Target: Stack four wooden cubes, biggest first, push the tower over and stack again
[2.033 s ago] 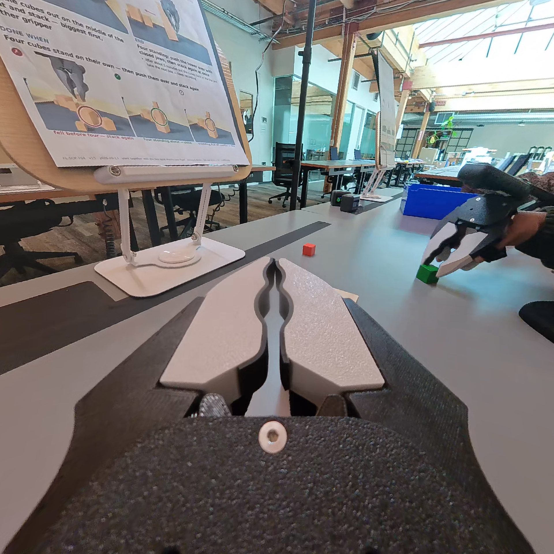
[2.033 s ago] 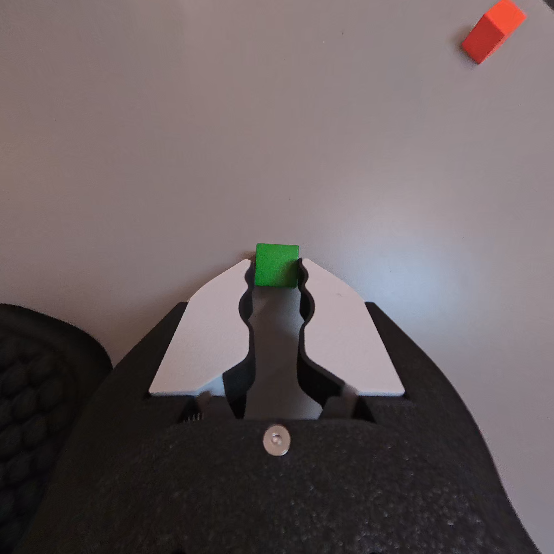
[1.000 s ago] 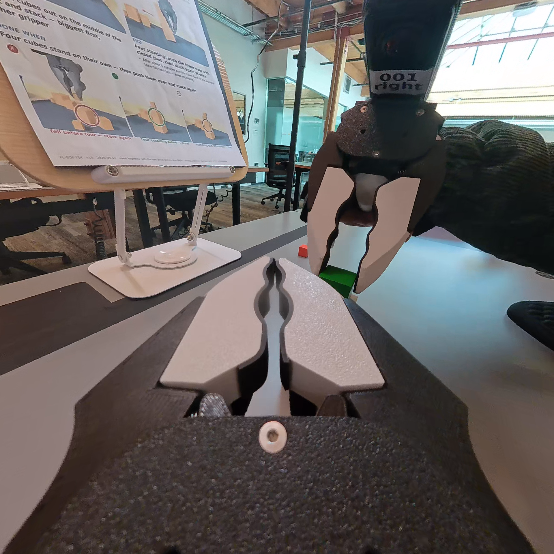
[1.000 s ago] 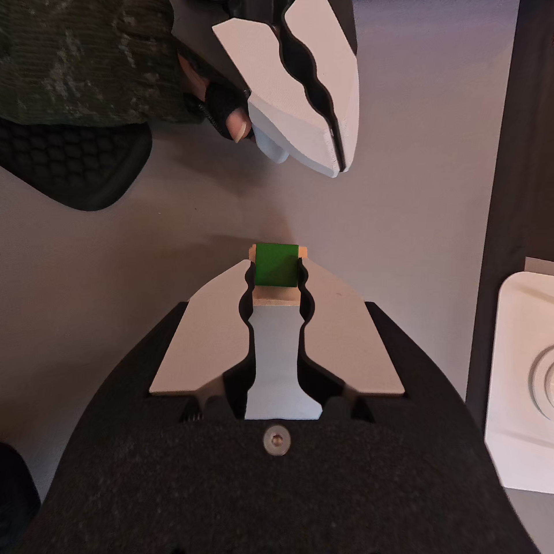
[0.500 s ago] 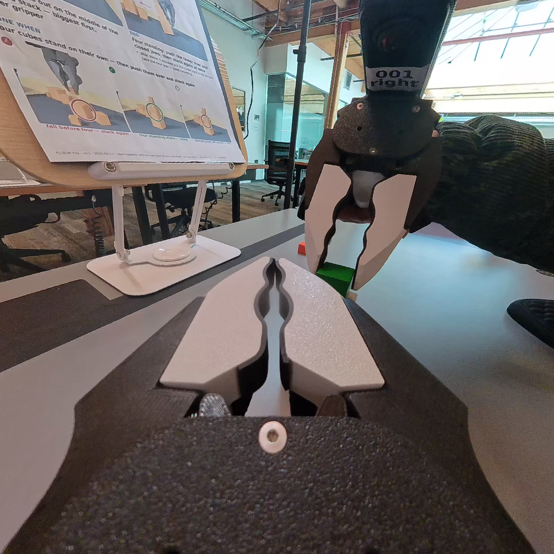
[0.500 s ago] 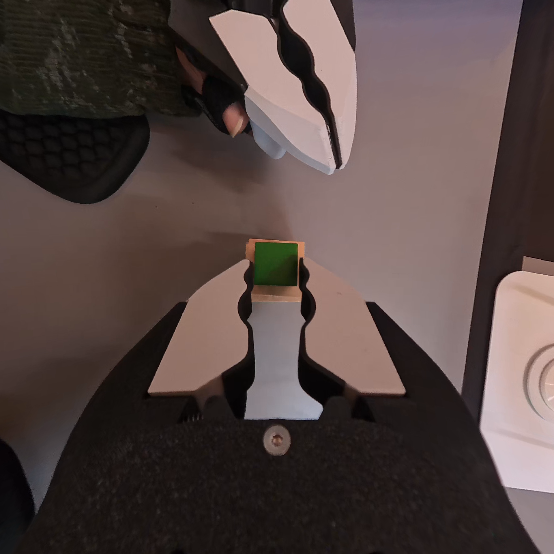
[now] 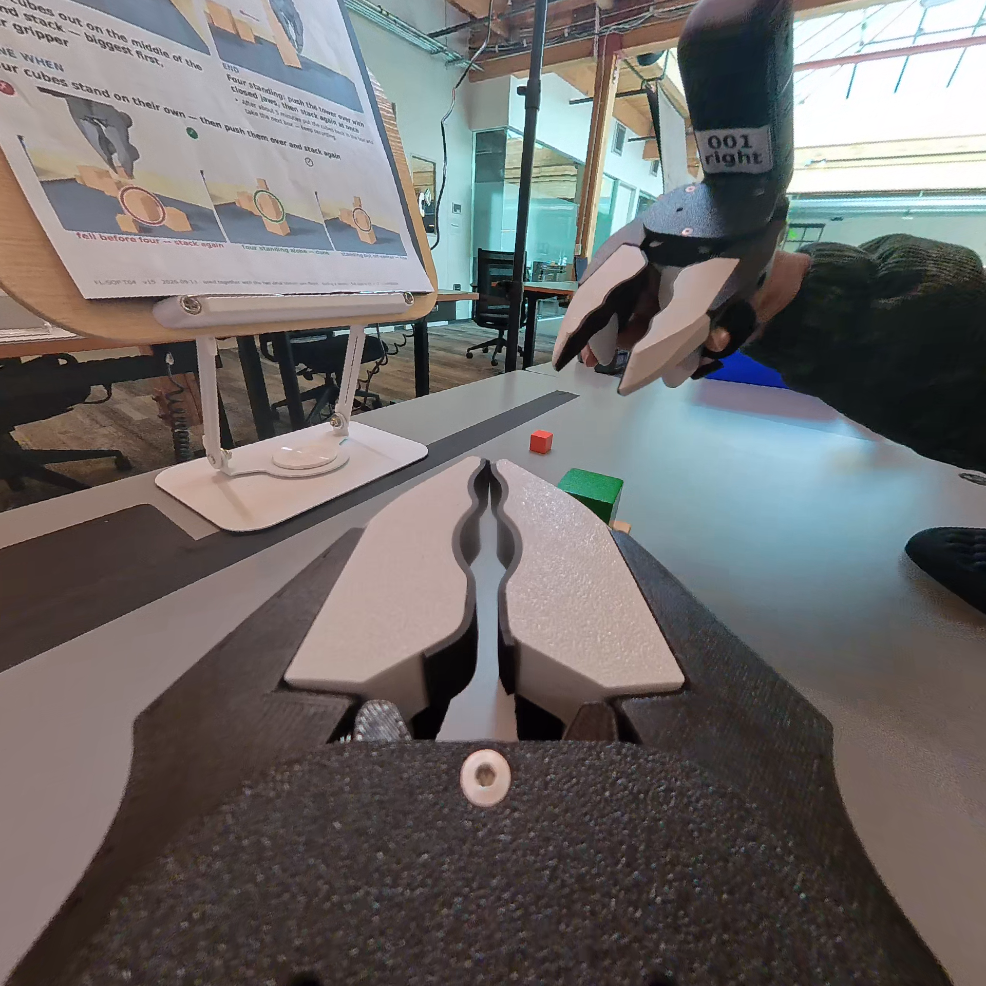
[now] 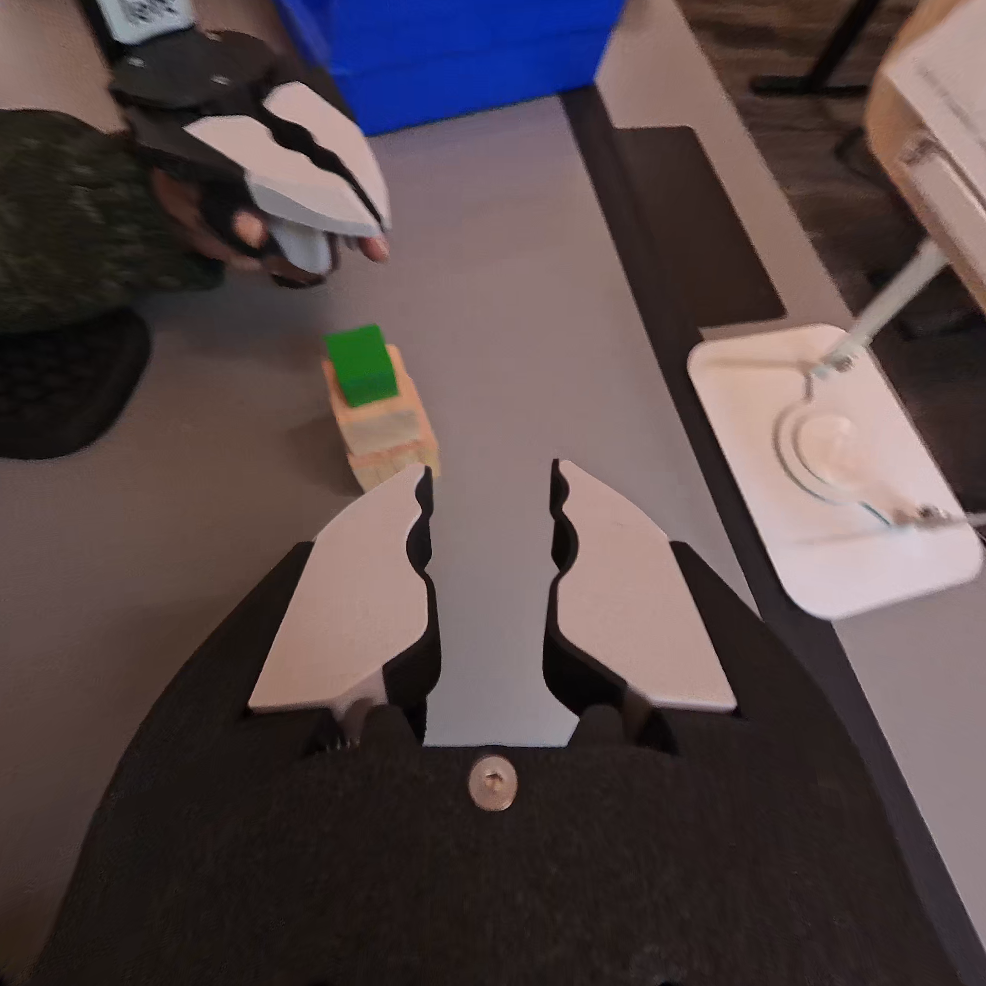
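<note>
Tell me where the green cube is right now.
The green cube sits atop a stack of wooden blocks on the grey table, just ahead-left of the open right gripper.

Right tongs (image 8: 488, 475) let go of the green cube (image 8: 363, 365), opened wide and lifted away; cube's now sitting on the wooden blocks (image 8: 389, 432).

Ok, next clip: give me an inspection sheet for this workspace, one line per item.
Surface: grey tabletop with a dark strip running along it.
Job's things: green cube topping a stack of pale wooden blocks; small red cube standing apart.
Clutter: white document stand holding a printed sheet; black textured pad; blue bin.
Grippers: left gripper fingers shut, nothing between them; right gripper fingers open, bare, raised above the table, clear of the stack.
Cables: coiled cord under the neighbouring desk.
Surroundings: open office, desks, chairs, timber beams.
</note>
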### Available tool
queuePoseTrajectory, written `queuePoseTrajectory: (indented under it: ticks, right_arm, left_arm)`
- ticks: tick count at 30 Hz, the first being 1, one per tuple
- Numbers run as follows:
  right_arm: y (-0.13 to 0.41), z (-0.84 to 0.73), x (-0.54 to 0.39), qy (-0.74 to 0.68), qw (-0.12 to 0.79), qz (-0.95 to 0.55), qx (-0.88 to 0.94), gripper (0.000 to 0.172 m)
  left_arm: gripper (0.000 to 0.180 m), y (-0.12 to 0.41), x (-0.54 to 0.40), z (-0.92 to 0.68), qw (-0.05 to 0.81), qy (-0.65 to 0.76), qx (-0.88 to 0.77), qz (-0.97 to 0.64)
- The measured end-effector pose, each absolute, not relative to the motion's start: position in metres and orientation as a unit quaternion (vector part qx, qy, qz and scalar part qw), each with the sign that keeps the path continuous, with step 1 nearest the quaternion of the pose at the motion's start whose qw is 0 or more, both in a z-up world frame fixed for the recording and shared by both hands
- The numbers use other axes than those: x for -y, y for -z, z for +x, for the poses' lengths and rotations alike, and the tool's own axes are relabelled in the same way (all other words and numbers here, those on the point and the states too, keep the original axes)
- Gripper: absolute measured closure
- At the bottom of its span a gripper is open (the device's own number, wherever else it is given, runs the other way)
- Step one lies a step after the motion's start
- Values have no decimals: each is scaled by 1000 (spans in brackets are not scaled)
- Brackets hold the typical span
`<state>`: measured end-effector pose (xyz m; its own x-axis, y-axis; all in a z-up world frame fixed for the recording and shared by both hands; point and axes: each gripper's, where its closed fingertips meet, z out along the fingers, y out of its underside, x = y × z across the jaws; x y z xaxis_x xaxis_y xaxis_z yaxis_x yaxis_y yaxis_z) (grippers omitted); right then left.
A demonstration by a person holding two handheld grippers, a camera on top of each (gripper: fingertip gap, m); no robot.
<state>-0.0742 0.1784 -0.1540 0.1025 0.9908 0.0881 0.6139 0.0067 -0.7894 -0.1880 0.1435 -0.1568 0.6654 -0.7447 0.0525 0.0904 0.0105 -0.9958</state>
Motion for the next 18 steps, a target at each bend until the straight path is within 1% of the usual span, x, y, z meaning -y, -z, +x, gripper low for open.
queuePoseTrajectory:
  ticks: [9,11,18]
  right_arm:
    - [179,2,-240,-217,425,-730,489,126]
    - [191,19,-254,-197,426,-751,465,120]
    - [240,71,-301,-128,405,-823,378,121]
  left_arm:
    - [180,161,-144,-187,658,312,-261,-634]
    - [180,162,-144,-186,657,311,-263,-635]
    - [180,164,-146,-186,655,308,-264,-637]
